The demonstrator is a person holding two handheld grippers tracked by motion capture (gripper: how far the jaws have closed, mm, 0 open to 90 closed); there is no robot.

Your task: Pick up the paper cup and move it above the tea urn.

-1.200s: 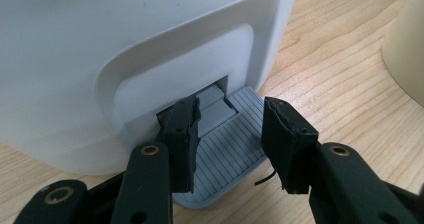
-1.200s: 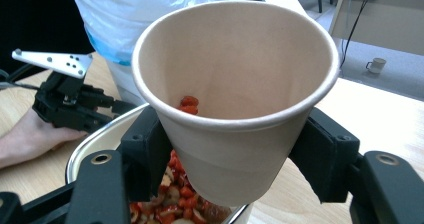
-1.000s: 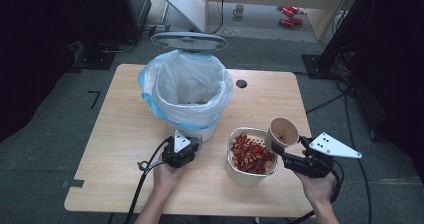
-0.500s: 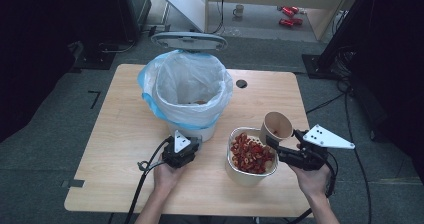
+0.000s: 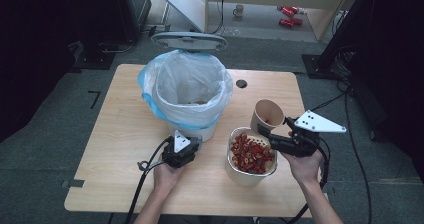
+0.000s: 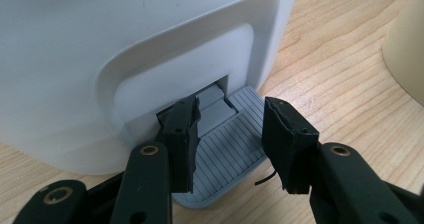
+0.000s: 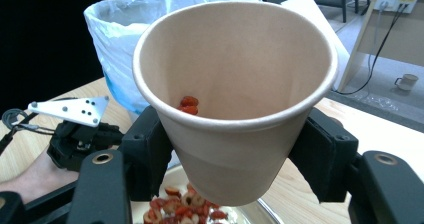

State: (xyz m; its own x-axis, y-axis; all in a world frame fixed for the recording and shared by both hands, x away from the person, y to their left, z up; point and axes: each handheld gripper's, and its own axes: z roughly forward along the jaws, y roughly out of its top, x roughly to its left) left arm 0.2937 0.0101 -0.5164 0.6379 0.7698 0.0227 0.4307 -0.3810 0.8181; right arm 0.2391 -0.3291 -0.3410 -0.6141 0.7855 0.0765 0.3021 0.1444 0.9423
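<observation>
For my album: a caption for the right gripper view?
Right gripper clamps a paper cup above a bowl of red slices.

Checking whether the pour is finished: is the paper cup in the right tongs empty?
Nearly empty. The paper cup, clamped in the right tongs, holds only a couple of red pieces against its inner wall.

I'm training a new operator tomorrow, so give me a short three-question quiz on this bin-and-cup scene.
1. True or false: the right gripper is shut on the paper cup.
2. What does the left gripper press on at the foot of the white bin?
A. a lid
B. the grey pedal
C. a spoon
3. Fill in: the red slices lie in the cream ____ on the table.

Key:
1. true
2. B
3. bowl
</observation>
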